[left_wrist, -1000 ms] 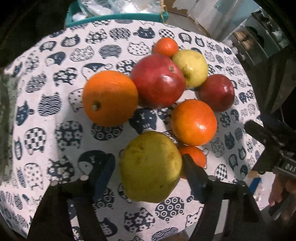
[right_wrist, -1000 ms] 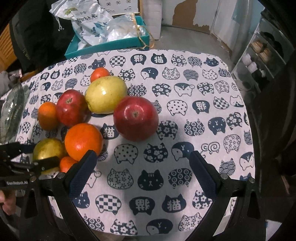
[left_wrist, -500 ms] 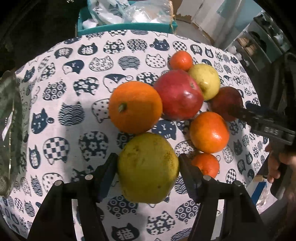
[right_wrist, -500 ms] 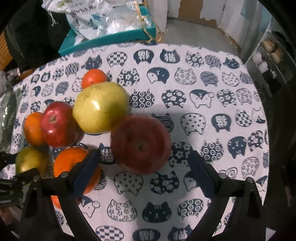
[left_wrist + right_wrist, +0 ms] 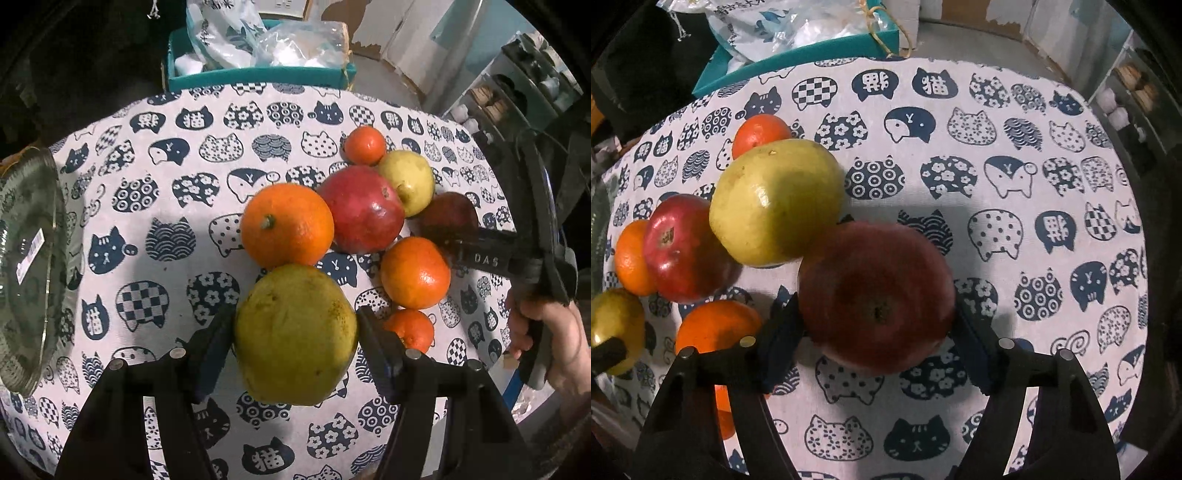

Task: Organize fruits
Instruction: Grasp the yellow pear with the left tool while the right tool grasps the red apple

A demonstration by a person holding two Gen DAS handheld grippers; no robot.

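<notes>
My left gripper [image 5: 295, 332] is shut on a big yellow-green fruit [image 5: 295, 354], held just above the cat-print tablecloth [image 5: 166, 206]. Beyond it cluster a large orange [image 5: 288, 225], a red apple [image 5: 360, 208], a yellow pear [image 5: 406, 181], a second orange [image 5: 415, 272] and two tangerines [image 5: 365, 144]. My right gripper [image 5: 877, 325] straddles a dark red apple [image 5: 877, 295] on the cloth. Its jaws are closing, and both pads touch the apple's sides. The pear [image 5: 777, 203] leans against this apple.
A clear glass plate [image 5: 29, 266] with a barcode sticker sits at the table's left edge. A teal box [image 5: 258, 74] full of plastic bags stands behind the table. A hand [image 5: 546, 332] holds the right gripper's handle. Shelves [image 5: 517, 85] stand at the far right.
The left gripper has risen a little with the yellow-green fruit. The right gripper came down over the dark red apple, and its jaws narrowed from wide open onto the apple's sides.
</notes>
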